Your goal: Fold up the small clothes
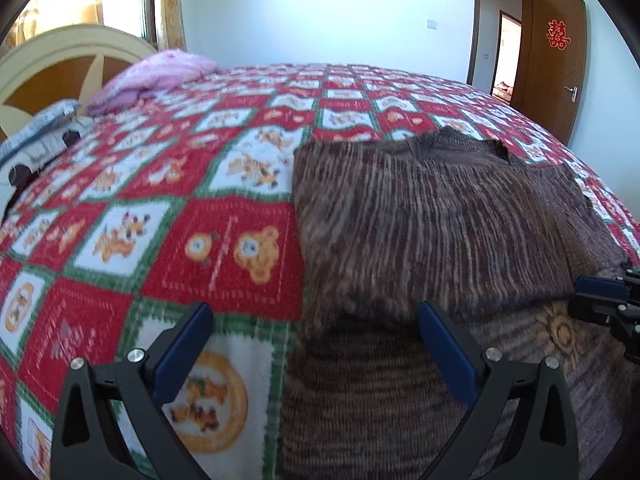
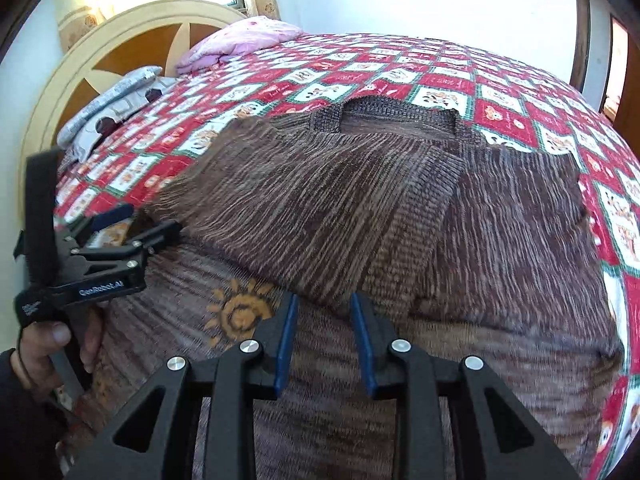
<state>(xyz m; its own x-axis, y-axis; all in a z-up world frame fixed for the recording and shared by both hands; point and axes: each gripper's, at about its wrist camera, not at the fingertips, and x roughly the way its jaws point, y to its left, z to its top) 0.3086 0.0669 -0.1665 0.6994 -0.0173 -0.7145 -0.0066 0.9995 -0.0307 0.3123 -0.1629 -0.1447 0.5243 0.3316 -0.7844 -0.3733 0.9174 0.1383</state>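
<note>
Both grippers hung empty at the bed's near edge, the left gripper (image 1: 312,344) spread wide, the right gripper (image 2: 325,320) narrowly parted, probably readying another fold of the half-folded brown sweater (image 2: 360,208).

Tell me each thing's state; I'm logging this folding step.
Brown sweater: lying on the bed, sleeves folded in, lower part not yet folded up.
Left gripper: fingers wide open, holding nothing.
Right gripper: fingers slightly apart, nothing visibly gripped.
Door: open.
Pink quilt: bundled near the headboard.
</note>
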